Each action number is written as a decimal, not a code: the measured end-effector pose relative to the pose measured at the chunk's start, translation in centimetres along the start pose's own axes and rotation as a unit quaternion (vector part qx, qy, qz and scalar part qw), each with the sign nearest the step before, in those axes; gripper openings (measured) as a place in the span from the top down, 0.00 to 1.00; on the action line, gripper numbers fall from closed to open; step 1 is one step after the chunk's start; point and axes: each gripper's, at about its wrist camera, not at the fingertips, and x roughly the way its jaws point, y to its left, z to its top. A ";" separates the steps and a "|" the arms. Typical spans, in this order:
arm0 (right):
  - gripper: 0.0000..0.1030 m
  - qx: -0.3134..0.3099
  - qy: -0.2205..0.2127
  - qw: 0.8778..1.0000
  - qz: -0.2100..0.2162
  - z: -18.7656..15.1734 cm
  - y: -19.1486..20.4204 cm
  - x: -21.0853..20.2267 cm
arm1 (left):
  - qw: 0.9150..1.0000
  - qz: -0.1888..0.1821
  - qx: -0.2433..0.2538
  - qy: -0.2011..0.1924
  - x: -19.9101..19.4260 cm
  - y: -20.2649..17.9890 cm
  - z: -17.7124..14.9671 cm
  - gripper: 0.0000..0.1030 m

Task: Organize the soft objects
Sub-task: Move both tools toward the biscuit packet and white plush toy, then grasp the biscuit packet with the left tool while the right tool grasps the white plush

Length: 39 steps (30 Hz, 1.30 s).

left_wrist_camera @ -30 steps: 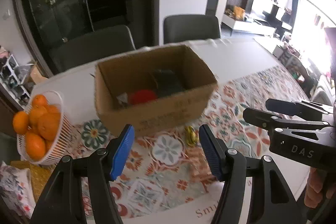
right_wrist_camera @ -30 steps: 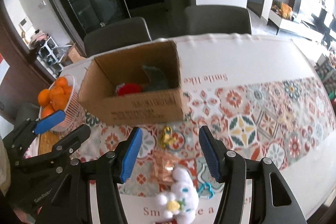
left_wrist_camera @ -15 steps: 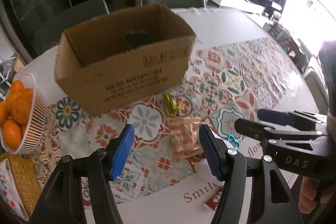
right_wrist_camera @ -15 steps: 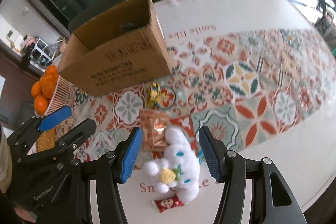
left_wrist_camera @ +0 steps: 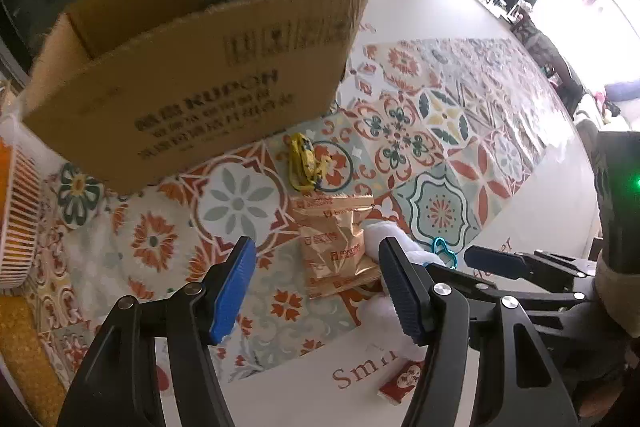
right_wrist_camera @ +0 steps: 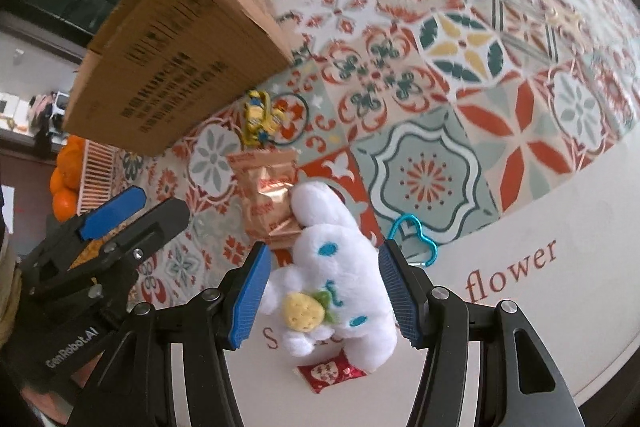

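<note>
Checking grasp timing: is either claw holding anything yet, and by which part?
Nothing is held. The right claw straddles the white plush toy, pads apart from it; the left claw is empty.

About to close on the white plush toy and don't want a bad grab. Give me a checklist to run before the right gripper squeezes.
1. Right gripper open: ok, both pads stand clear of the fur.
2. White plush toy between the jaws: ok, roughly centred in the right wrist view.
3. Only the plush in the gap: cannot tell, the copper snack packet touches its upper end just beyond the pads.
4. Blue heart carabiner clear: ok, outside the right-hand pad.
5. Left gripper out of the way: ok, open and empty, over the packet beside the plush.
6. Cardboard box ready to receive: ok, top open.
</note>
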 end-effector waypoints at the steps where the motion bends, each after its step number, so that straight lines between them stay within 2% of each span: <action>1: 0.44 0.005 0.006 1.000 0.000 -0.1 -0.3 0.6 | 1.000 -0.003 -0.001 0.007 0.5 0.0 0.1 0.39; 5: 0.44 0.021 0.022 1.000 -0.006 -0.1 -1.0 1.9 | 0.998 -0.047 -0.010 0.038 2.5 -0.1 0.5 0.38; 7: 0.44 0.022 0.031 0.999 0.013 -0.1 -1.0 2.4 | 0.995 -0.070 -0.024 0.062 3.7 -0.1 0.6 0.38; 9: 0.44 0.019 0.036 0.999 0.022 -0.2 -0.6 2.9 | 0.994 -0.076 -0.032 0.077 4.5 -0.2 0.6 0.38; 11: 0.44 0.007 0.026 1.000 0.009 -0.1 -0.2 2.9 | 0.993 -0.079 -0.038 0.082 5.1 0.0 0.6 0.38; 19: 0.44 0.026 0.030 0.999 -0.007 -0.5 -0.8 4.3 | 0.992 -0.061 -0.046 0.105 7.2 0.3 0.3 0.38; 25: 0.38 0.032 0.038 0.999 -0.008 -0.5 -1.2 5.6 | 0.992 -0.049 -0.045 0.111 8.4 -0.2 0.2 0.39; 30: 0.45 0.020 0.030 0.999 0.001 -0.6 -1.2 5.4 | 0.993 -0.037 -0.033 0.107 9.0 -1.0 0.1 0.39; 33: 0.47 0.018 0.029 0.999 0.001 -0.7 -1.5 5.0 | 0.994 -0.030 -0.029 0.104 9.3 -1.3 0.3 0.42; 34: 0.48 0.017 0.029 0.999 0.001 -0.8 -1.5 5.0 | 0.994 -0.025 -0.028 0.102 9.2 -1.4 0.2 0.51; 35: 0.49 0.016 0.028 0.999 0.001 -0.8 -1.5 5.0 | 0.994 -0.023 -0.026 0.101 9.3 -1.5 0.2 0.54; 39: 0.51 0.010 0.025 1.000 -0.003 -0.9 -1.6 4.6 | 0.994 -0.030 -0.022 0.099 9.4 -1.9 0.0 0.56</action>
